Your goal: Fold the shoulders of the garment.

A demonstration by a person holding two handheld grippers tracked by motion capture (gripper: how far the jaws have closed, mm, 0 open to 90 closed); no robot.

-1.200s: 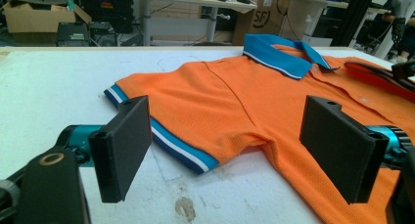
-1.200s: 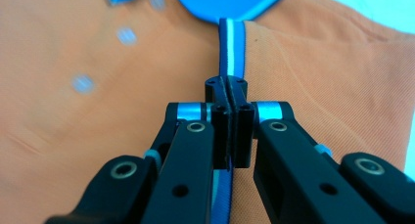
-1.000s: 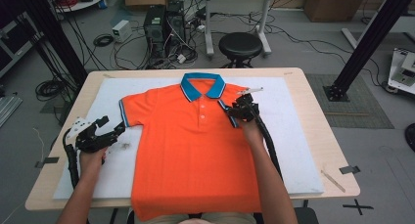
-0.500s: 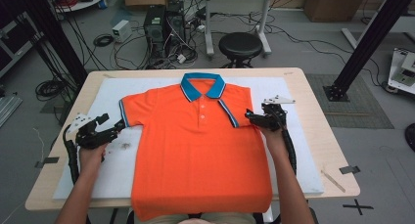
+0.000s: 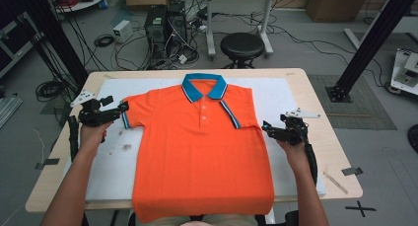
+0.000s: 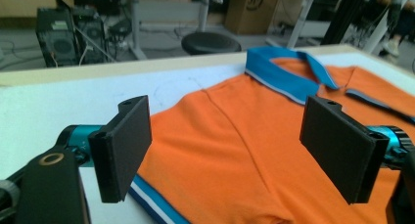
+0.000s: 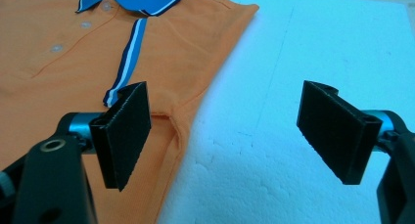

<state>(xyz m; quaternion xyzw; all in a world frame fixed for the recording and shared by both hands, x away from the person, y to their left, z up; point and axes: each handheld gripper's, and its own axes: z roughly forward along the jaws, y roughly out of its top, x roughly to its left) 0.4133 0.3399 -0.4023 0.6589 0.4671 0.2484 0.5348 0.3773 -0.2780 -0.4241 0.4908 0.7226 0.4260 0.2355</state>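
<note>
An orange polo shirt (image 5: 202, 152) with a blue collar (image 5: 203, 85) lies face up on the white foam sheet (image 5: 296, 97). Its right sleeve is folded in over the chest, striped cuff (image 7: 129, 57) showing. The other sleeve (image 5: 133, 110) lies spread out. My left gripper (image 5: 123, 107) hovers open at that sleeve's cuff, and the shirt (image 6: 220, 116) lies under its jaws (image 6: 235, 136). My right gripper (image 5: 266, 129) sits beside the shirt's right edge. Its jaws have just been opening and stand wide over the foam (image 7: 230, 126), with nothing between them.
The foam sheet covers most of a wooden table (image 5: 335, 152). A strip of tape (image 5: 352, 170) and a thin stick (image 5: 335, 181) lie at the table's front right. Behind the table are a black stool (image 5: 241, 46), a computer tower (image 5: 157, 28) and floor cables.
The right gripper let go of the folded sleeve, opened and moved right off the chest to the shirt's edge. The left gripper moved away from the person, up to the spread sleeve's cuff.
</note>
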